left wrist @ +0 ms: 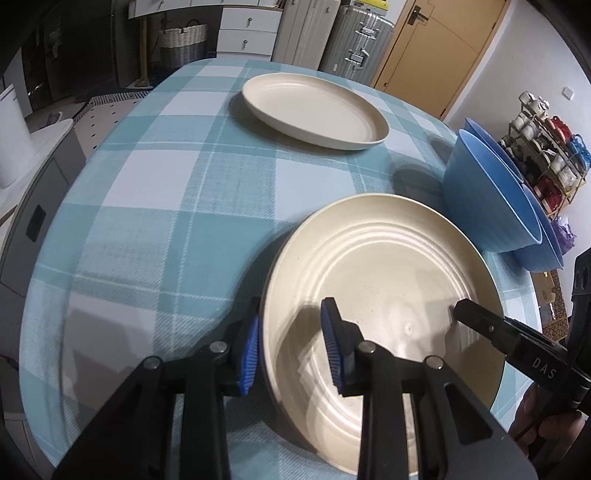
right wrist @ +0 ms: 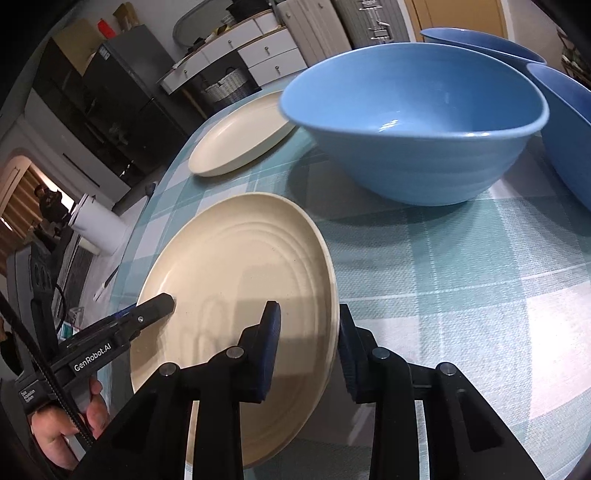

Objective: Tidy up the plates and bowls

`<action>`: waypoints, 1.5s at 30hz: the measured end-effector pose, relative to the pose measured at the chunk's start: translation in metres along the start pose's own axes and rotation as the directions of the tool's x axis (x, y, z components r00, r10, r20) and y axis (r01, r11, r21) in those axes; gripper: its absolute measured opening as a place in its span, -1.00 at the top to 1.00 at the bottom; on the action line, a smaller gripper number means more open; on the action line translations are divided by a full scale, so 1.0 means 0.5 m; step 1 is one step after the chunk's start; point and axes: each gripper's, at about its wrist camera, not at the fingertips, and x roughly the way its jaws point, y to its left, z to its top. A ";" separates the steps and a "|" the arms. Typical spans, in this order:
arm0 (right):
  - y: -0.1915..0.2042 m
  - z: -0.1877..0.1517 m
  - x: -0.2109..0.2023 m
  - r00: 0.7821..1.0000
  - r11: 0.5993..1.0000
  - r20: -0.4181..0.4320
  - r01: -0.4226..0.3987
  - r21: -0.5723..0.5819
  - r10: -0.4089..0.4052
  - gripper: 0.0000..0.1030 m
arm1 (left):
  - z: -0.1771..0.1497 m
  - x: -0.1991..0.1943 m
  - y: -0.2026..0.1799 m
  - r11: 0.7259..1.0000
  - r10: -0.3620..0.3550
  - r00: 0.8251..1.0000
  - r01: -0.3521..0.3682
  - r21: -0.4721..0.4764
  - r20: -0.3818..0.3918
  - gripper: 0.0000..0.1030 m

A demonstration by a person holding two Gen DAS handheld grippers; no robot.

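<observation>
A large cream plate point(left wrist: 384, 295) point(right wrist: 240, 266) with ringed grooves lies nearest me on the checked tablecloth. My left gripper point(left wrist: 291, 347) is shut on its left rim, one blue pad outside and one inside. On the opposite rim my right gripper point(right wrist: 308, 347) is shut the same way; its black finger point(left wrist: 480, 321) also shows in the left wrist view. The left gripper point(right wrist: 155, 306) and the hand holding it appear in the right wrist view. A second cream plate point(left wrist: 314, 110) point(right wrist: 240, 136) lies farther back. Three blue bowls point(left wrist: 491, 199) point(right wrist: 413, 122) stand at the right.
The round table point(left wrist: 155, 206) wears a teal and white checked cloth. Two of the blue bowls point(right wrist: 569, 129) crowd the table's right edge. Beyond the table stand white drawers point(left wrist: 247, 33), a wicker basket point(left wrist: 183, 40), a suitcase point(left wrist: 354, 40) and a shelf of yarn point(left wrist: 543, 155).
</observation>
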 end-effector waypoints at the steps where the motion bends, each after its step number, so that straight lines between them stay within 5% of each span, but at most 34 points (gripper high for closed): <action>1: 0.004 0.000 0.002 1.000 1.000 -0.002 -0.002 -0.003 0.002 0.44 | -0.001 -0.003 0.007 1.000 0.003 1.000 -0.003 -0.009 0.000 0.43; 16: 0.111 -0.010 0.054 0.998 0.995 -0.031 -0.057 -0.083 0.055 0.44 | -0.012 -0.036 0.108 0.993 0.107 0.994 -0.107 -0.051 0.004 0.43; 30: 0.132 -0.016 0.062 0.998 0.992 -0.013 -0.055 -0.112 0.054 0.43 | -0.009 -0.042 0.137 0.991 0.117 0.993 -0.116 -0.072 0.008 0.38; 32: 0.138 -0.020 0.052 1.000 0.988 0.026 0.002 -0.156 0.002 0.42 | -0.008 -0.045 0.151 0.987 0.132 0.991 -0.131 -0.093 0.012 0.25; 34: 0.139 -0.023 0.040 0.998 0.982 0.062 0.028 -0.186 -0.017 0.18 | -0.006 -0.054 0.170 0.979 0.167 0.986 -0.162 -0.124 0.026 -0.18; 39: 0.138 -0.017 0.001 0.990 0.981 0.140 0.026 -0.193 0.001 -0.08 | 0.001 -0.078 0.194 0.971 0.182 0.981 -0.170 -0.167 0.061 -0.24; 43: 0.134 -0.009 -0.032 0.979 0.986 0.197 -0.018 -0.164 0.050 -0.60 | 0.004 -0.120 0.169 0.968 0.229 0.960 -0.206 -0.145 0.160 -0.74; 45: 0.139 -0.008 -0.049 0.969 0.984 0.239 -0.012 -0.177 0.055 -0.66 | 0.006 -0.148 0.146 0.974 0.216 0.949 -0.192 -0.121 0.229 -0.81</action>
